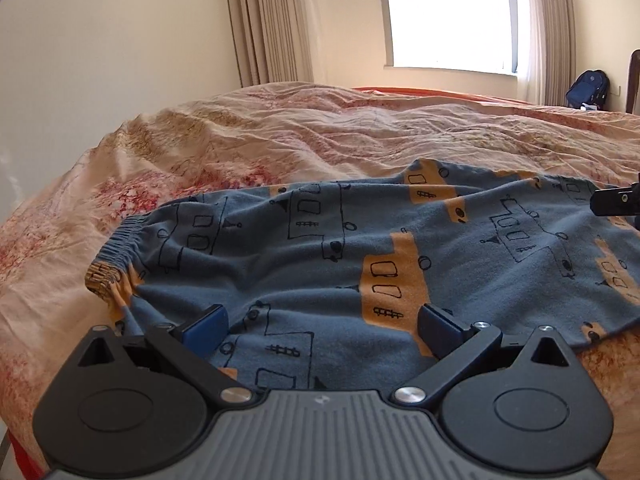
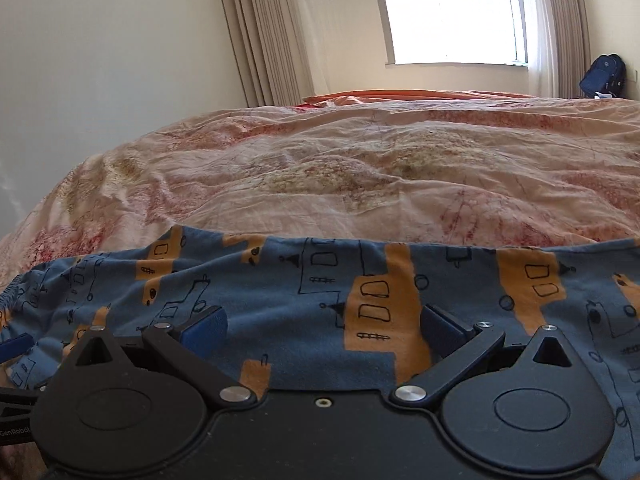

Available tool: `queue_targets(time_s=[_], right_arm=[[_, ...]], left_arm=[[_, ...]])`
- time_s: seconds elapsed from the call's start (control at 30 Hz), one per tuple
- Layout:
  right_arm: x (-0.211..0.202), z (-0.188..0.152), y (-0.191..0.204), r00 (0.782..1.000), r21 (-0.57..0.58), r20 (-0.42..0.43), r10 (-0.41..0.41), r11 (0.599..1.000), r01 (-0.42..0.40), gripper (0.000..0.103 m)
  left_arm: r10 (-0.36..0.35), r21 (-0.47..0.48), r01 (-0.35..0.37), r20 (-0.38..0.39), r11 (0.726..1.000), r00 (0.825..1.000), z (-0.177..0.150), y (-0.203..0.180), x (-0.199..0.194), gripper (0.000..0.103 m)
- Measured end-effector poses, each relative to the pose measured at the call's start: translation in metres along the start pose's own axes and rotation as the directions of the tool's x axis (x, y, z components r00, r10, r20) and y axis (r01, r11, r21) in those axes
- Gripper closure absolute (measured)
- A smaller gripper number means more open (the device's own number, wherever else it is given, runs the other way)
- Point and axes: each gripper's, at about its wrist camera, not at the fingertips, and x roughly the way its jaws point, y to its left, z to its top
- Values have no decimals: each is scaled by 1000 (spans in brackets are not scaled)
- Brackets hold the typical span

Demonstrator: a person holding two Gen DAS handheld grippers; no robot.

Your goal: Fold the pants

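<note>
Blue pants [image 1: 320, 248] with orange patches and black line drawings lie flat across the bed, elastic waistband [image 1: 116, 244] at the left. My left gripper [image 1: 322, 330] is open, its blue pads low over the pants near the waist end. My right gripper [image 2: 324, 332] is open too, over the pants [image 2: 320, 292] further right. A part of the right gripper shows at the right edge of the left wrist view [image 1: 618, 200]. A blue finger of the left gripper shows at the left edge of the right wrist view [image 2: 14, 344].
The pants lie on a wrinkled pink floral bedspread [image 1: 300, 132] that stretches away ahead. A wall and curtains [image 1: 268, 20] stand behind the bed beside a bright window [image 1: 448, 12]. A dark blue backpack [image 1: 587, 88] sits at the far right.
</note>
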Motion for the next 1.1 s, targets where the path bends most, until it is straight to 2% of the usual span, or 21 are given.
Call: queue_targets(time_s=[0.1, 0.23, 0.4, 0.5, 0.6, 0.67, 0.73, 0.83, 0.93, 1.03, 1.1], right_arm=[[-13, 0, -20, 999, 123, 41, 29, 992, -34, 0], [-30, -1, -39, 996, 222, 81, -34, 975, 15, 0], [-52, -6, -53, 988, 290, 127, -90, 956, 49, 0], [-82, -12, -61, 975, 333, 183, -124, 941, 57, 0], [-131, -17, -83, 951, 396, 292, -99, 918, -26, 0], [-158, -18, -101, 943, 374, 323, -80, 926, -50, 0], [-175, -20, -118, 944, 318, 321, -77, 948, -31, 0], [-192, -31, -148, 943, 279, 326, -70, 960, -25, 0], [-198, -50, -177, 942, 341, 319, -101, 940, -15, 0], [-195, -68, -196, 945, 408, 315, -90, 912, -49, 0], [-189, -74, -202, 952, 430, 300, -67, 900, -72, 0]], left_arm=[[24, -18, -25, -54, 1000, 998, 8, -4, -7, 1], [20, -8, -20, -56, 1000, 998, 17, -15, -20, 0], [-54, 3, 54, 2, 999, 999, 38, -43, -34, 0], [-119, 29, 118, 20, 993, 993, 53, -73, -28, 0], [-166, 60, 165, 7, 984, 986, 64, -108, -19, 0], [-213, 75, 212, 2, 974, 977, 69, -134, -15, 0], [-265, 95, 264, -3, 960, 964, 71, -160, -12, 0], [-348, 127, 345, 5, 930, 937, 72, -196, -12, 0], [-434, 186, 423, 19, 887, 901, 70, -234, -11, 0], [-460, 257, 445, 0, 858, 888, 69, -265, -4, 0], [-459, 298, 436, 6, 849, 889, 68, -279, 1, 0]])
